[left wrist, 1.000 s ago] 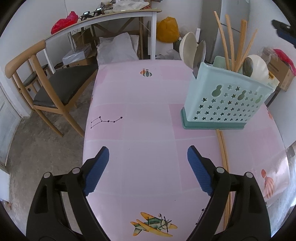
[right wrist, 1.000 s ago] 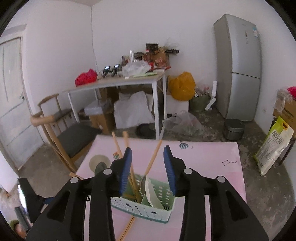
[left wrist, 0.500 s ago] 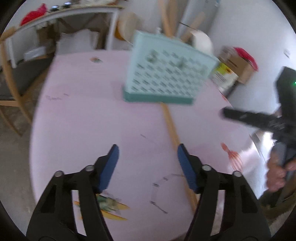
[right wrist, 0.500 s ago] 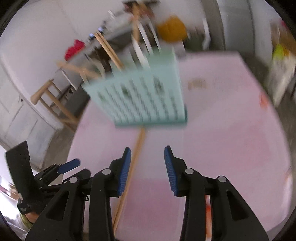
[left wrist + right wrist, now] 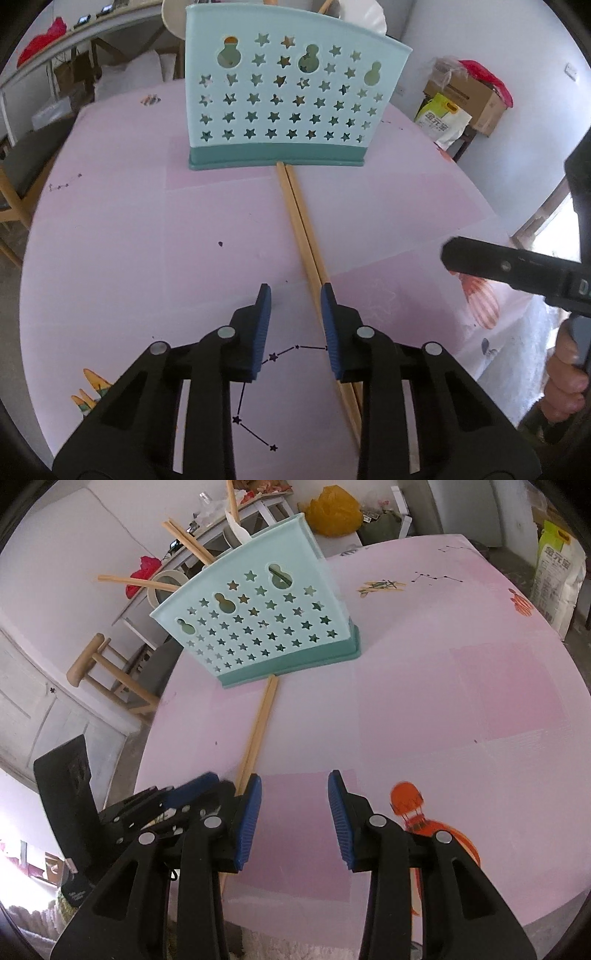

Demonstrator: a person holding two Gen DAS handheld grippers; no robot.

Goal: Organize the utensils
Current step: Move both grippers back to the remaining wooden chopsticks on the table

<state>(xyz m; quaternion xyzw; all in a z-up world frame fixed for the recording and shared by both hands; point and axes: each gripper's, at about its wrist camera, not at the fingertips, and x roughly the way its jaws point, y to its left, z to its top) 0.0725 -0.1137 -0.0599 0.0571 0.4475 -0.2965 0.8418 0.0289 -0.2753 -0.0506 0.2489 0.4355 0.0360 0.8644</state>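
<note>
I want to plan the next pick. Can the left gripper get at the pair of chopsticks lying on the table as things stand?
Probably yes. The left gripper stands low over the chopsticks, its jaws having just been closing, the pair between them, still ungripped. Nothing covers them; the right gripper stands beside.

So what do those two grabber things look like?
Both look alike. The left gripper and right gripper have chunky black plastic arms with round silver bolts, and each finger ends in a flat blue ribbed pad. No cables or sleeves show.
</note>
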